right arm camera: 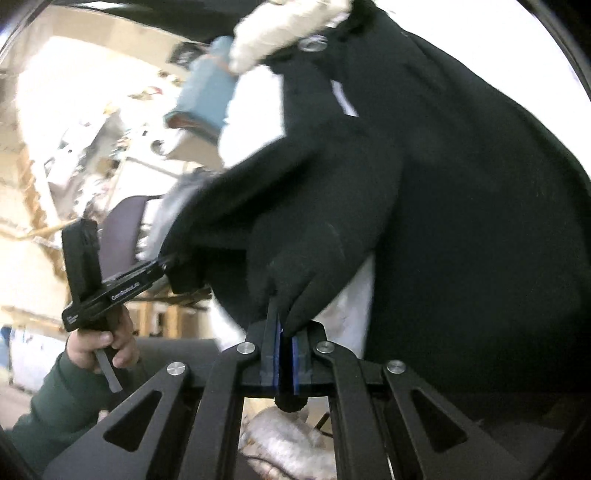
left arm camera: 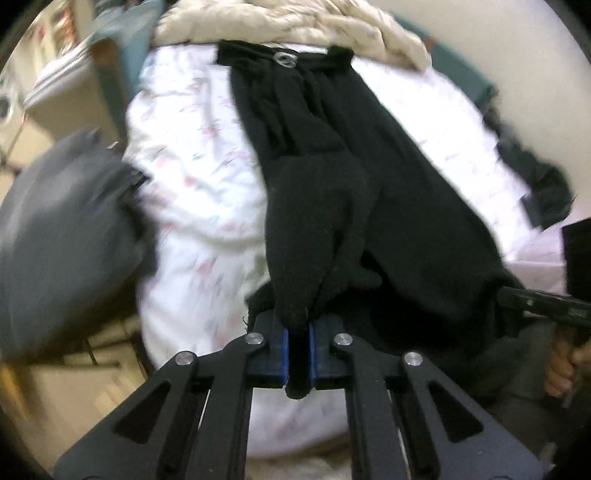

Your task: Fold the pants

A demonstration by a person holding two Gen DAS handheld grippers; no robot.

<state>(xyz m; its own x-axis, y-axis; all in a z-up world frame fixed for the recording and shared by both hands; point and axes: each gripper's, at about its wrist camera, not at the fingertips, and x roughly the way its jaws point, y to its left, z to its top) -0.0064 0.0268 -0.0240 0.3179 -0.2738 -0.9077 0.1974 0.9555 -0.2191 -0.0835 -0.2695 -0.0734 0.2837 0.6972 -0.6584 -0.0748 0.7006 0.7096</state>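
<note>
Black pants (left arm camera: 332, 177) on the white bedsheet (left arm camera: 192, 155): near hems pinched in left gripper (left arm camera: 298, 332) and right gripper (right arm camera: 284, 332), both jaws clamped tight.

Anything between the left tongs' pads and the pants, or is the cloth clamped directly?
Nothing: in the left wrist view the left tongs pinch the black pants directly.

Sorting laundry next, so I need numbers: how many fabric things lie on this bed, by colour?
Black: 1, the pants.
White printed: 1, the sheet.
Cream: 1, the quilted blanket.
Dark grey: 1, a blurred heap on the left.
Total: 4.
</note>
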